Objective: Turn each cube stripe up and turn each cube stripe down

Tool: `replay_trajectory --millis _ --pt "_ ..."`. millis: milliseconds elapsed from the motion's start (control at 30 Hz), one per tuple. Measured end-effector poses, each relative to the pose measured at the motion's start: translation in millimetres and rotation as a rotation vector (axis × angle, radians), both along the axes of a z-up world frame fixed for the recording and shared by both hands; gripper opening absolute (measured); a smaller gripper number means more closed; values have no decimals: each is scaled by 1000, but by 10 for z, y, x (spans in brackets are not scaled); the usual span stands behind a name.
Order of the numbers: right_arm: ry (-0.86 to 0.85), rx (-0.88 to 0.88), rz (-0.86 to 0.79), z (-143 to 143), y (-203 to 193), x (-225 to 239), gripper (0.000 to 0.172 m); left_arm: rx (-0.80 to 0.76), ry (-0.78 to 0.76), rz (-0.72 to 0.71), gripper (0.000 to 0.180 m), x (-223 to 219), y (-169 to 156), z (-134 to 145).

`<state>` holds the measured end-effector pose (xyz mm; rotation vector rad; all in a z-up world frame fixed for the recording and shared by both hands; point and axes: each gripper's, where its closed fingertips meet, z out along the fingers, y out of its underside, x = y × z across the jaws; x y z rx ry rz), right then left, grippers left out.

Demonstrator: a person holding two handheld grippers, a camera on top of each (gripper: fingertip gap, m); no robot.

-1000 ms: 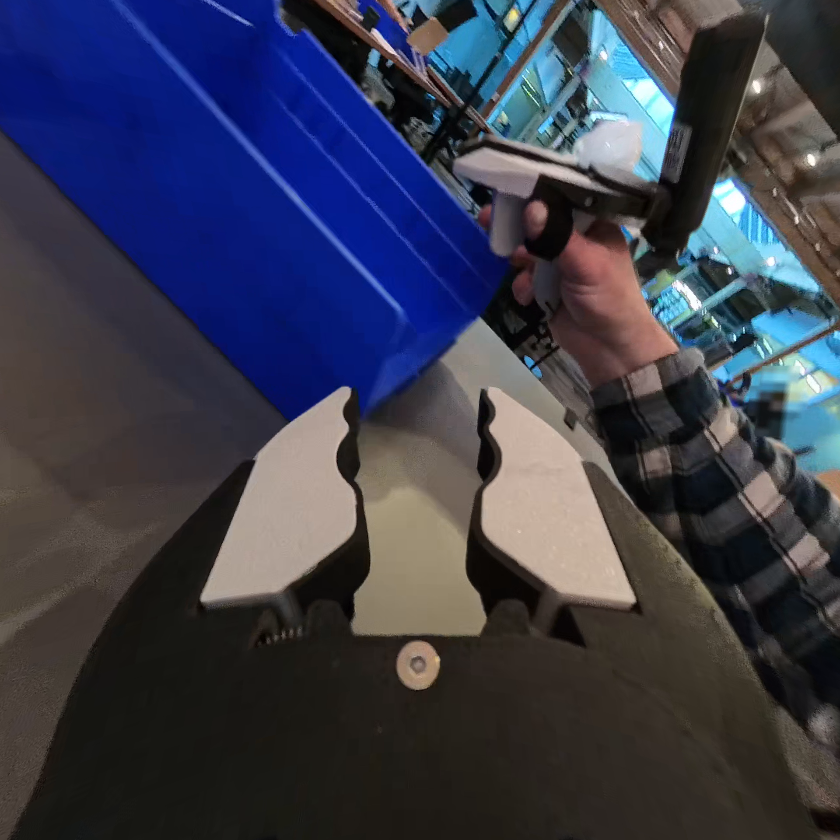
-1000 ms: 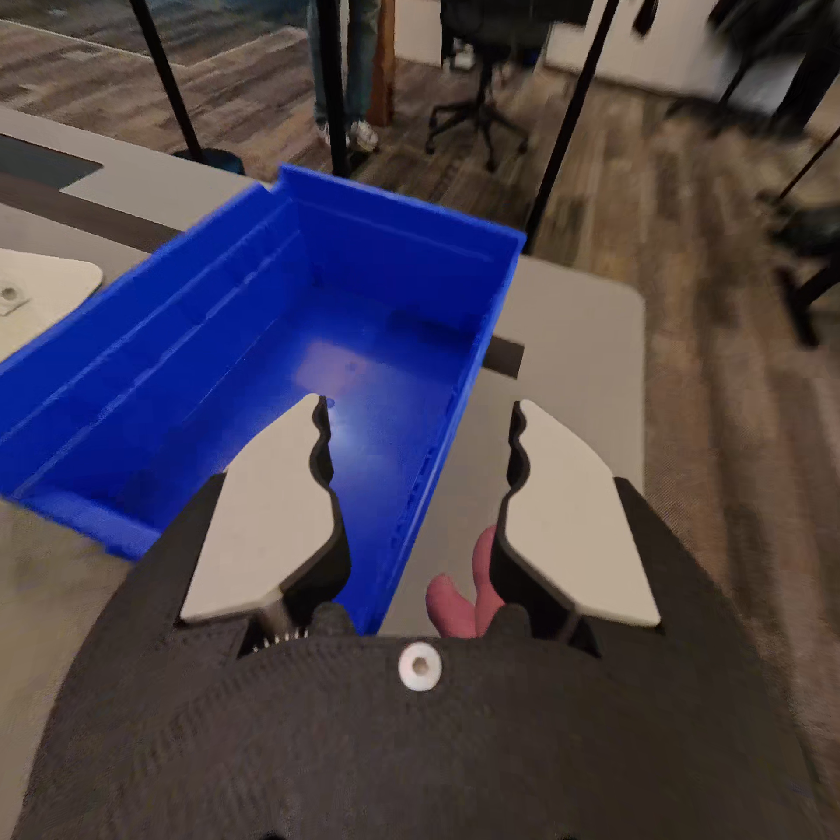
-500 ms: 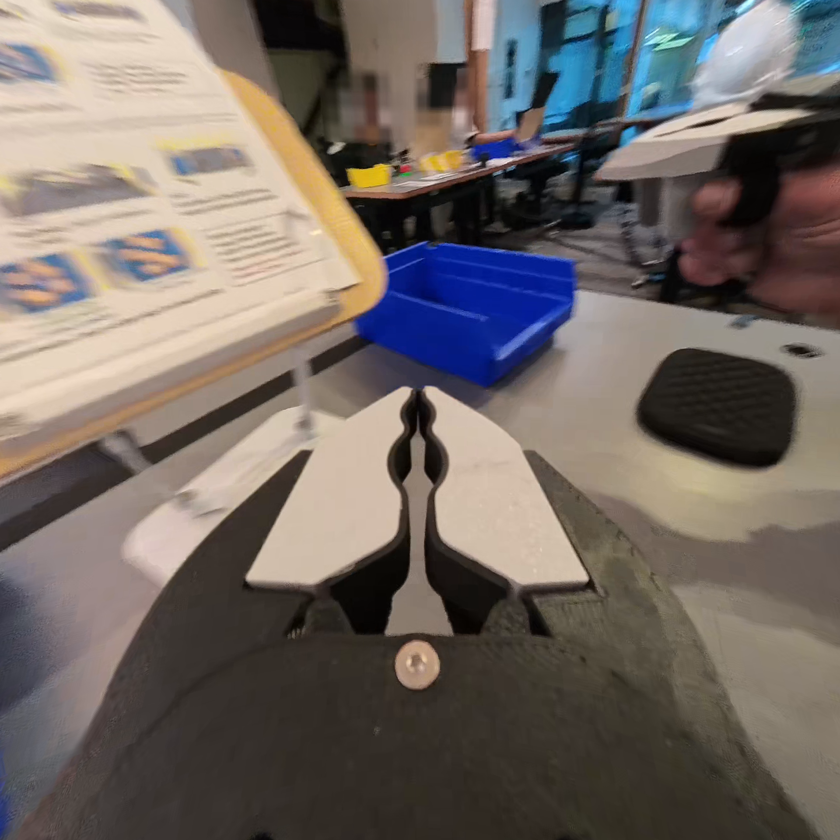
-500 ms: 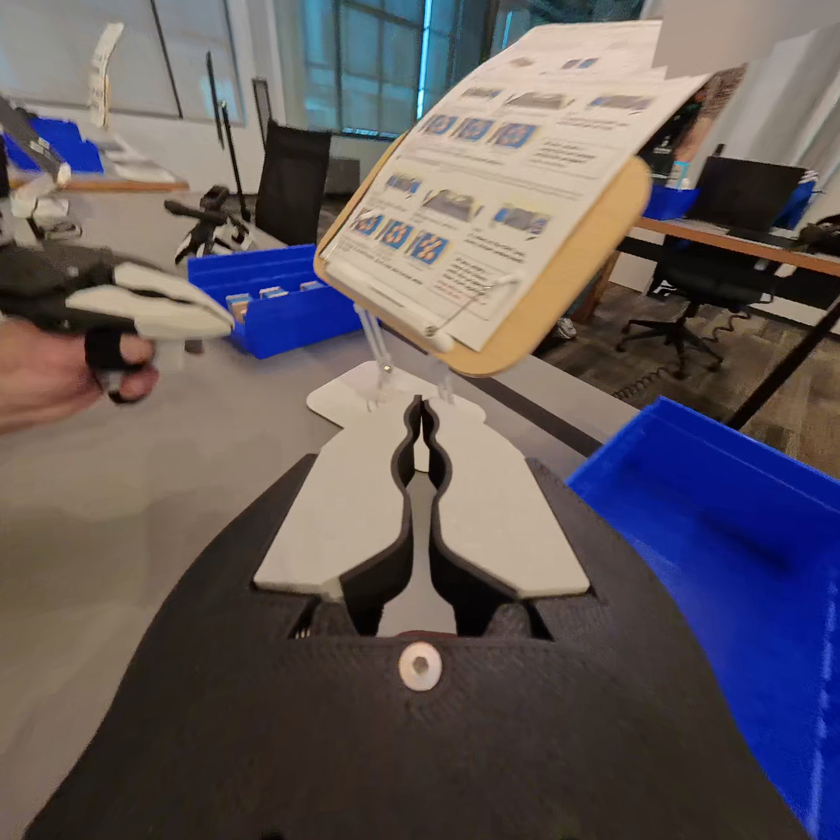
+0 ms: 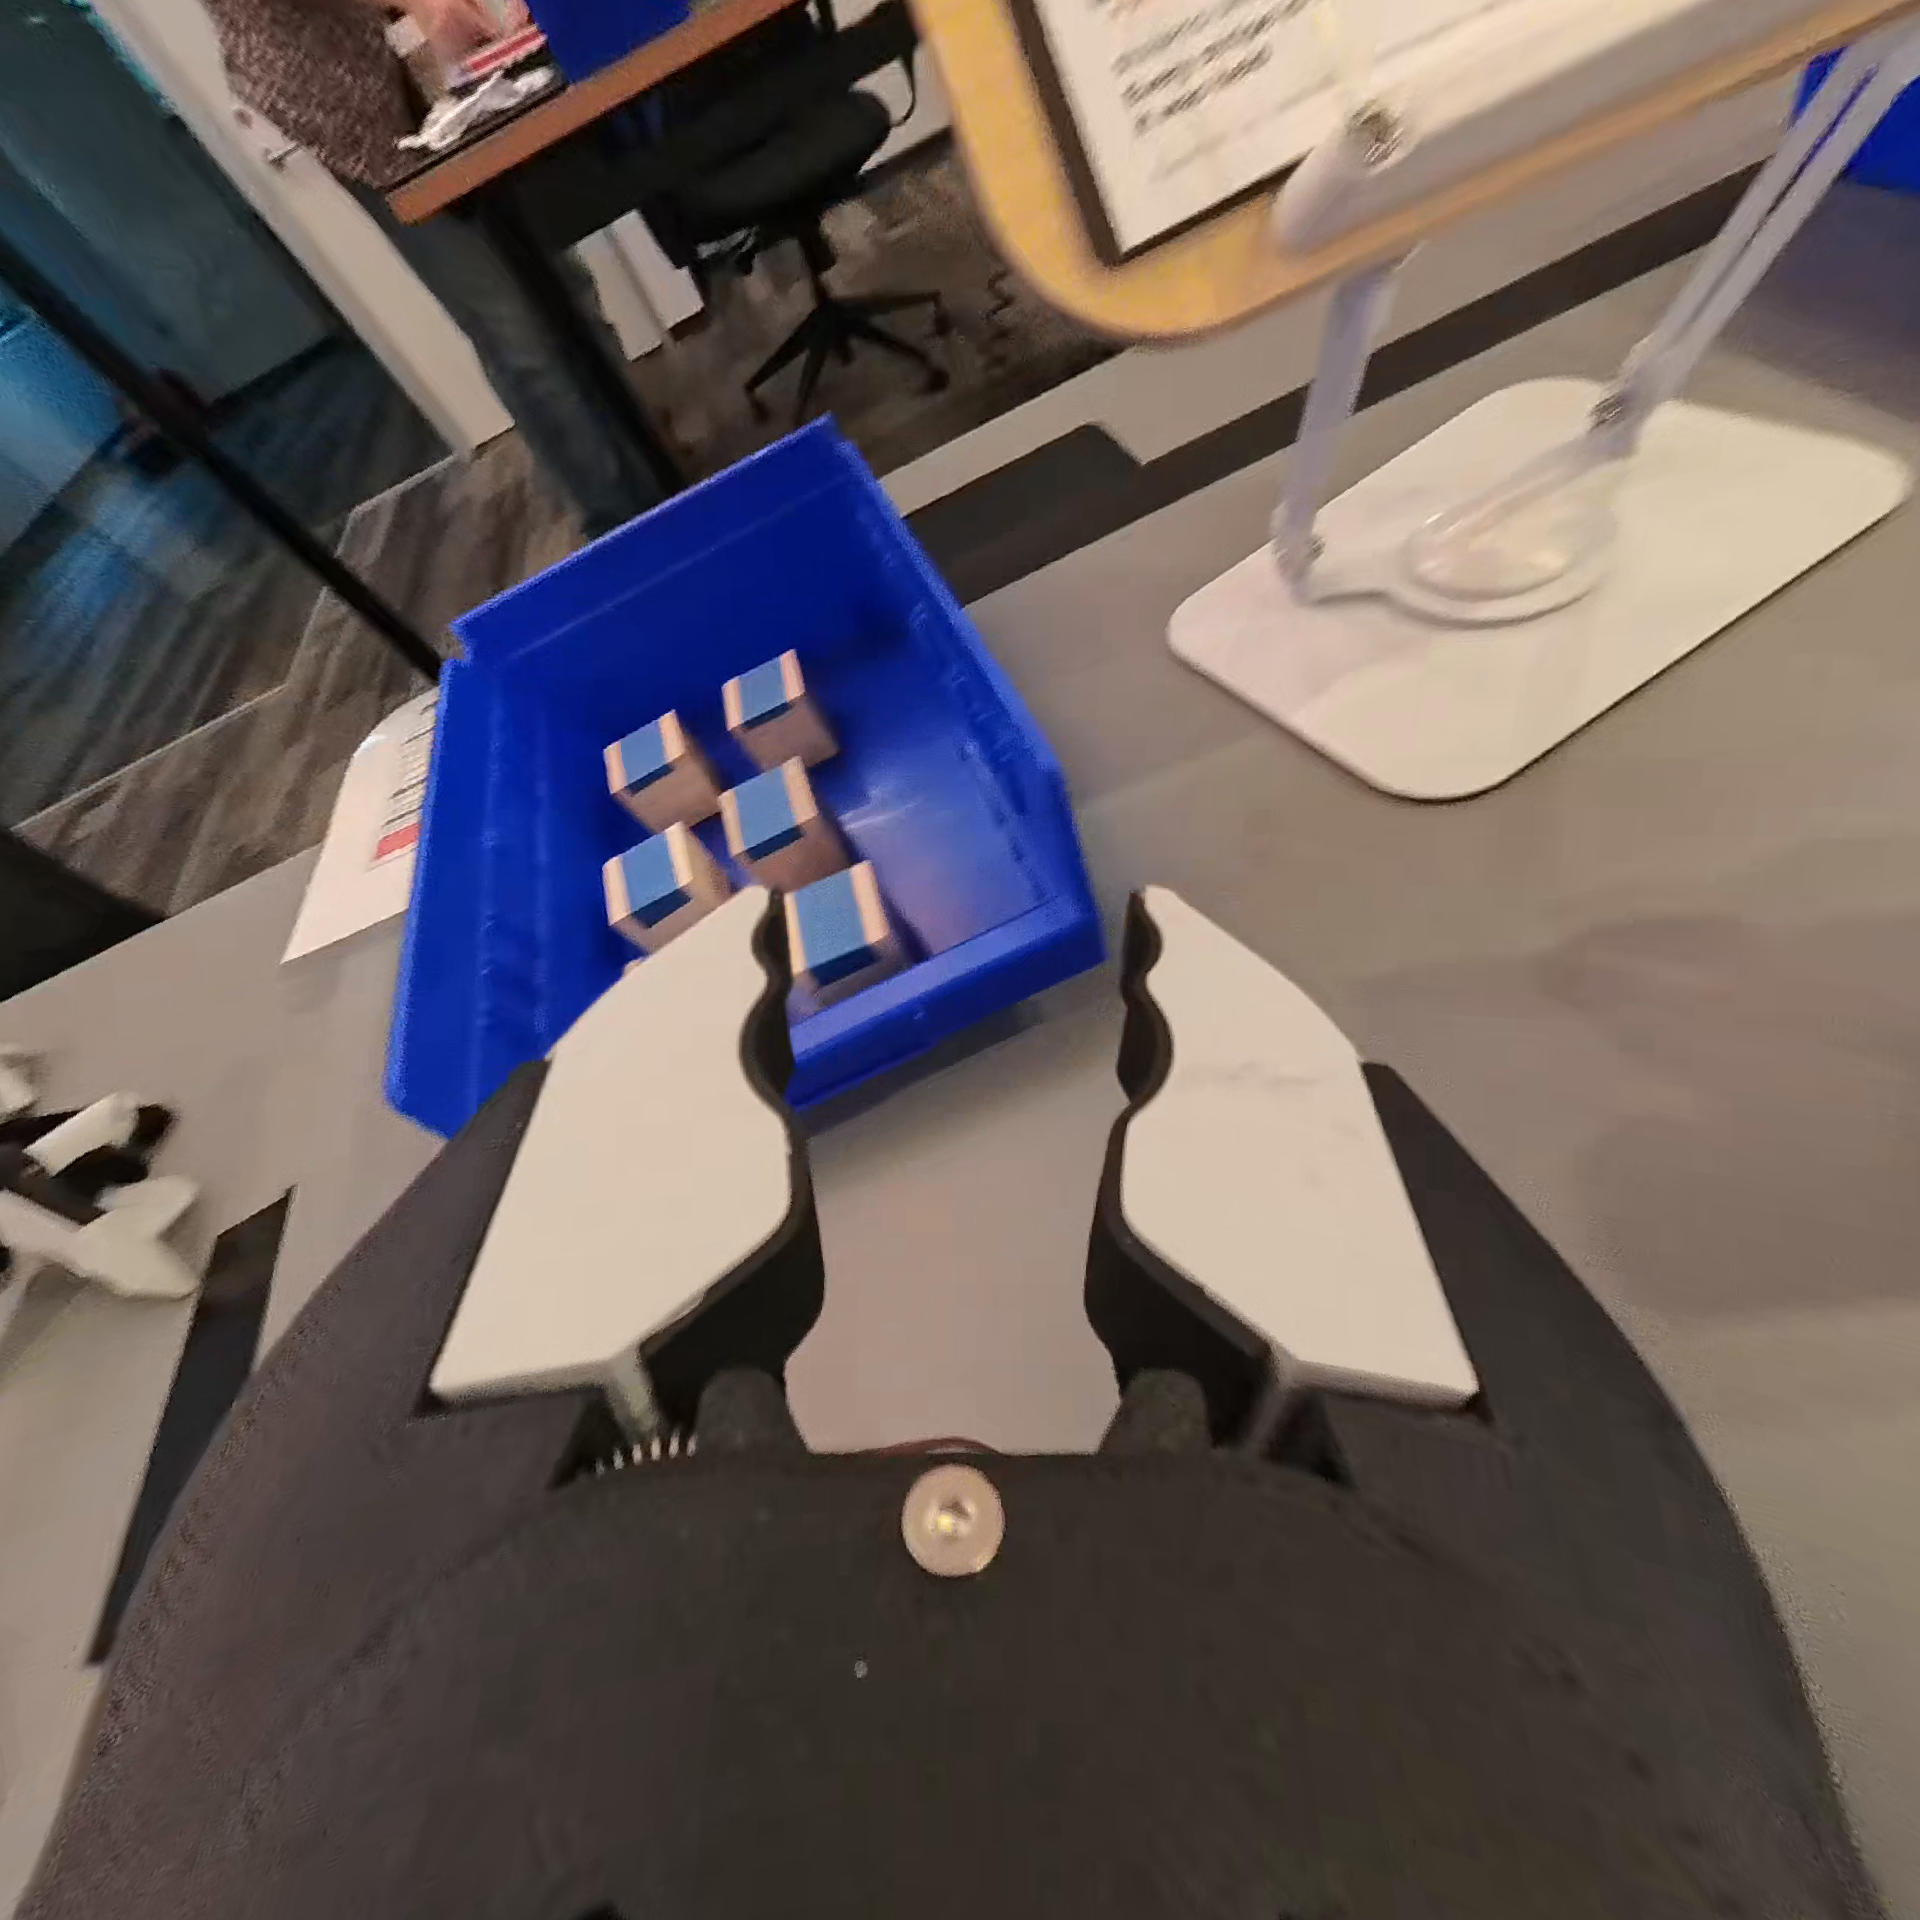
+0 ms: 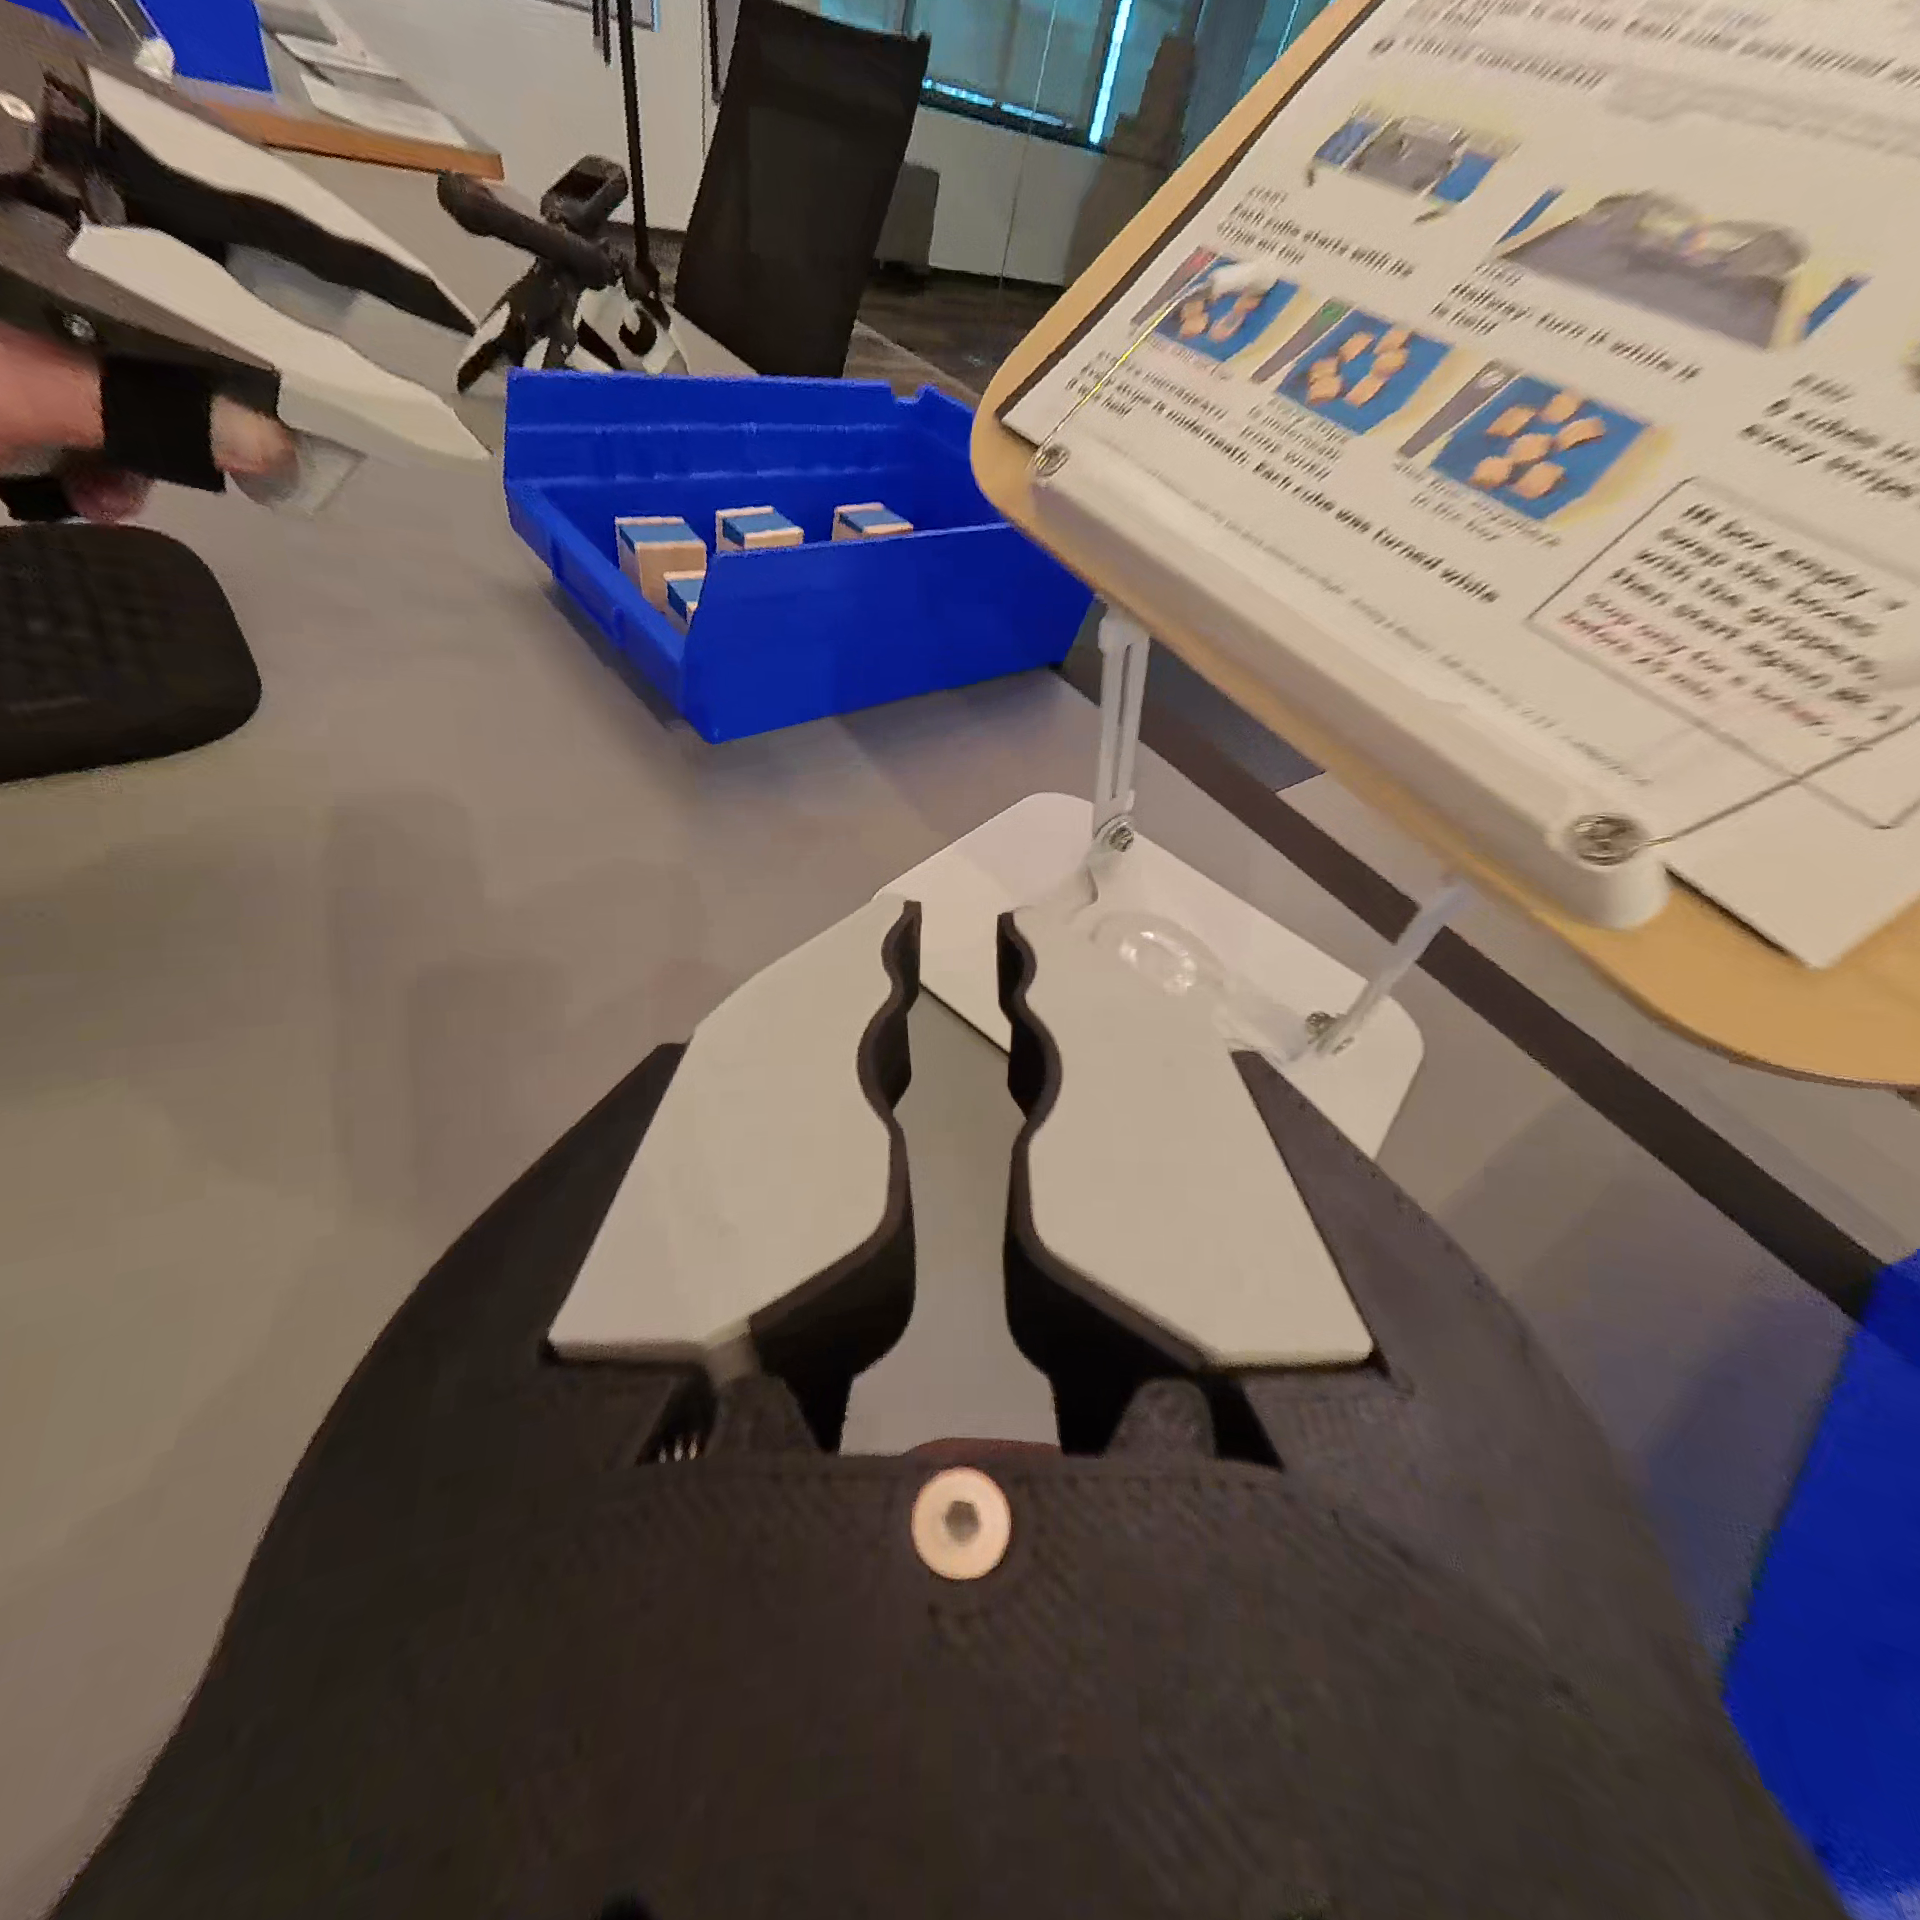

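Several wooden cubes (image 5: 764,821) with a blue stripe on top stand in a blue bin (image 5: 457,935) on the grey table. My left gripper (image 5: 954,914) is open and empty, hovering just in front of the bin's near wall. The bin (image 6: 831,644) and its cubes (image 6: 660,545) also show in the right wrist view, far off. My right gripper (image 6: 958,925) is empty, its jaws a narrow gap apart, above the table near the white base (image 6: 1195,935) of a document stand. The left gripper (image 6: 473,384) shows at upper left of the right wrist view, held by a hand.
A tilted document stand (image 6: 1455,468) with an instruction sheet hangs over the table's right part. Its base shows in the left wrist view (image 5: 1558,623). A black pad (image 6: 104,644) lies at left. A second blue bin (image 6: 1849,1558) stands at the right edge. A paper sheet (image 5: 353,831) lies beside the cube bin.
Both grippers were shut on air half a second ago. The left has opened wide and the right a little. The left view has swung onto the cube bin.
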<state>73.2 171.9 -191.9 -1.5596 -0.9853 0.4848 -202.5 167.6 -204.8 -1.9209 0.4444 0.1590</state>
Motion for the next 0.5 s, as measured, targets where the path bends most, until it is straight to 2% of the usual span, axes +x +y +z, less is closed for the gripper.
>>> replay_trajectory --millis 200,500 --pt "-7 -33 12 -204 74 -190 12 -13 109 93 71 -429 -24 -129" --pt "-61 -34 13 -577 261 -362 13 -46 -6 87 59 -673 -39 -217"
